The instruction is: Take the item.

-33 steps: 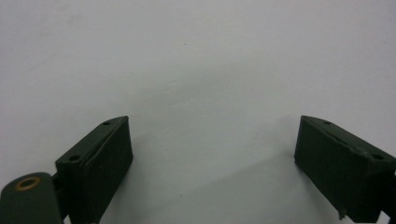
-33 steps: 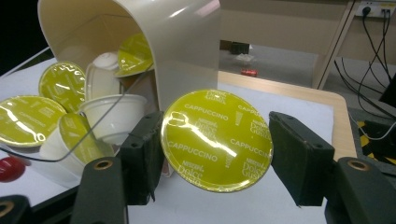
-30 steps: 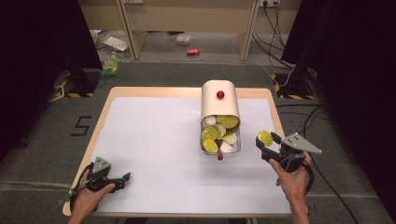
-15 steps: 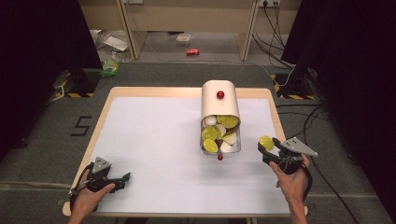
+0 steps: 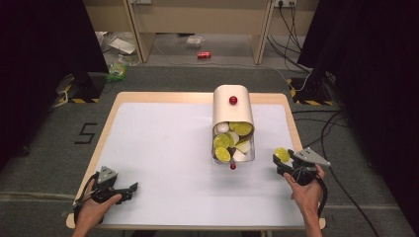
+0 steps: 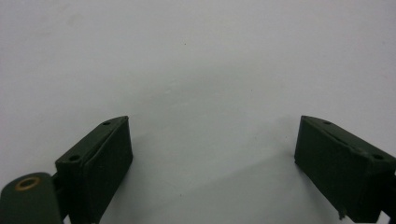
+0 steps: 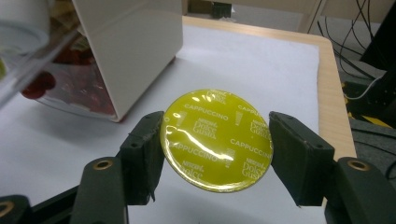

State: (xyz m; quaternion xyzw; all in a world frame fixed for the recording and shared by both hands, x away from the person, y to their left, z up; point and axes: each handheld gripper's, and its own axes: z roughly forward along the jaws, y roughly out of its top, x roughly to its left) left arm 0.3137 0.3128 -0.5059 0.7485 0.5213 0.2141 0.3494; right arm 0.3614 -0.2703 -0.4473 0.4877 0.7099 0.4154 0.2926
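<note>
A cream capsule dispenser with a red knob lies across the middle of the white table; its clear drawer holds several yellow and white capsules. My right gripper is low over the table's right side, just right of the drawer, shut on a yellow Cappuccino capsule, foil lid facing up. The dispenser's side stands close at the left in the right gripper view. My left gripper rests at the table's front left, open, with bare white table between its pads.
A small red knob sticks out at the drawer's front. The table's wooden right edge runs close beside the right gripper. Cables trail over the floor to the right, and a red can lies on the floor behind the table.
The right gripper has sunk toward the table with the yellow capsule still in its jaws. The left gripper has stayed where it was.
</note>
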